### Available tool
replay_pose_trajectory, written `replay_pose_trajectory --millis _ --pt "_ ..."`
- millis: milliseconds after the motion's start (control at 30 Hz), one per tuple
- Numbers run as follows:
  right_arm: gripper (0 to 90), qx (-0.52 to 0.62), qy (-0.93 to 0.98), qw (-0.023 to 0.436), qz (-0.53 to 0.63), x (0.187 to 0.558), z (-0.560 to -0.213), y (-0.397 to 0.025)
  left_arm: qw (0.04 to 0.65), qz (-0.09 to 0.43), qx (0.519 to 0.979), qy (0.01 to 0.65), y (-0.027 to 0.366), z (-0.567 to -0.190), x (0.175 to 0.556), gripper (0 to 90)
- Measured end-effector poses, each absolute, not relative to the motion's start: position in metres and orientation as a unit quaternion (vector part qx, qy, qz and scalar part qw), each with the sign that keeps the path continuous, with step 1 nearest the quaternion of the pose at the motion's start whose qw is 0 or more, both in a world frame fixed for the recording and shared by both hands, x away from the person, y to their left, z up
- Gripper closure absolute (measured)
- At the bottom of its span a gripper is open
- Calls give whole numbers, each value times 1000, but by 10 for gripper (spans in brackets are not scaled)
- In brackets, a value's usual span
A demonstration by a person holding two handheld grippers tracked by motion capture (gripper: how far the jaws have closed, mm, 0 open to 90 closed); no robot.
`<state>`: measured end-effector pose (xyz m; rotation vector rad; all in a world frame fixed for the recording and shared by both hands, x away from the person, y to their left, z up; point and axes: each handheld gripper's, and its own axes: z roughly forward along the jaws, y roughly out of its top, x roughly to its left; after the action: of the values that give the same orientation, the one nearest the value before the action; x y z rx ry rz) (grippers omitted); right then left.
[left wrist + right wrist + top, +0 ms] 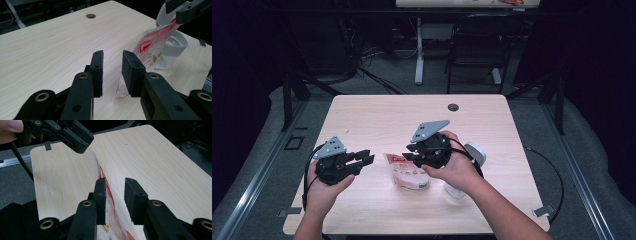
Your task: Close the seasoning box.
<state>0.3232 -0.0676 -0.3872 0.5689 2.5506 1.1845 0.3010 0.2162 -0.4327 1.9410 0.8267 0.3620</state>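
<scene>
Lying near the front middle of the pale wood-grain desk (377, 115), the thin, crinkled red-and-white pouch (408, 173) is glossy plastic film. The right gripper (411, 152) hovers over the pouch's upper edge, its black jaws parted with the film standing between them, unpinched. The left gripper (368, 159), just left of the pouch, gapes empty. Right of the pouch stands a white round-lidded container (472, 155), partly behind the hand. Bare desk stretches beyond the pouch to a round cable hole (453, 107).

The red and white pouch (150, 47) bears print too blurred to read.
</scene>
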Motion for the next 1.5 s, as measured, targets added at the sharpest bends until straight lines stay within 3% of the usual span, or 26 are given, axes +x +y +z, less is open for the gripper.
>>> replay_pose_trajectory --millis 1500 --pt "754 166 918 122 340 340 -402 -18 480 145 793 347 221 -436 304 713"
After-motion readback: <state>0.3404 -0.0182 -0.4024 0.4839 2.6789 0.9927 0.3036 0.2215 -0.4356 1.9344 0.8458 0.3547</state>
